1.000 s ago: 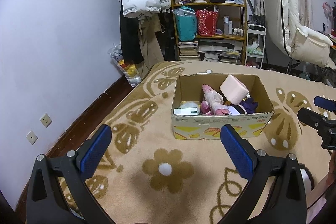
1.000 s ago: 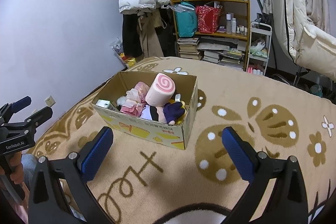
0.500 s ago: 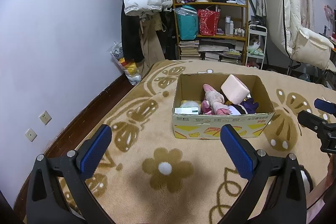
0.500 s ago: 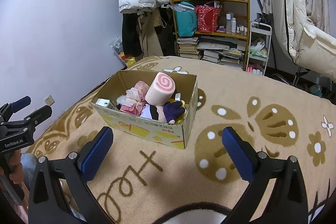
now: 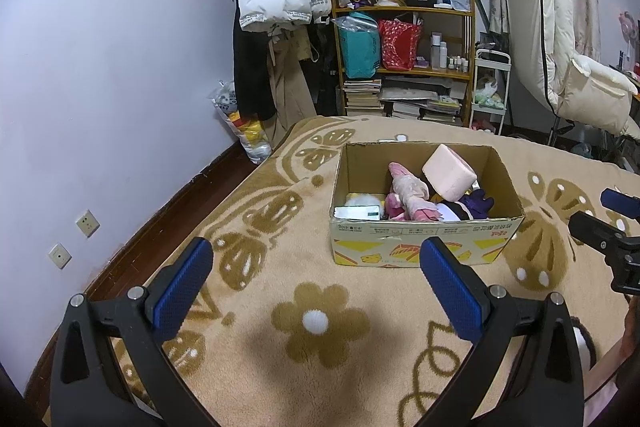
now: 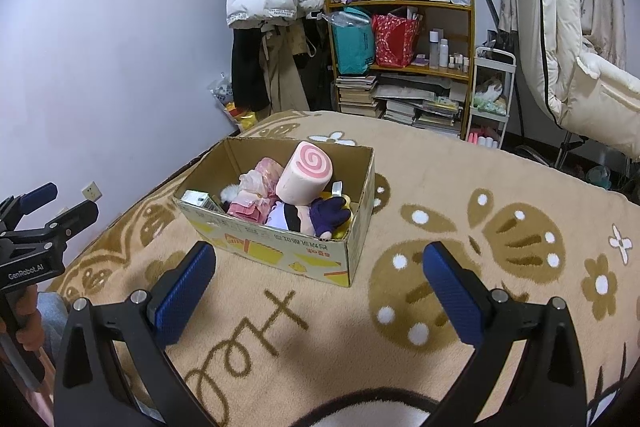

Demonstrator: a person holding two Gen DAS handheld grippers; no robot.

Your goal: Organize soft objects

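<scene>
1 open cardboard box (image 5: 424, 239) sits on a beige blanket (image 5: 320, 323) patterned with brown flowers and butterflies, packed with soft toys: 1 pink swirl-faced roll (image 6: 306, 177) on top, 1 pink plush (image 5: 408, 193) and 1 purple-handed doll (image 6: 316, 215). Items beneath are buried and hard to make out. The left gripper (image 5: 318, 283) and right gripper (image 6: 320, 287), 2 in all, hover short of the box, fingers spread wide, grasping nothing. Shelves (image 5: 404, 63) stand behind.
</scene>
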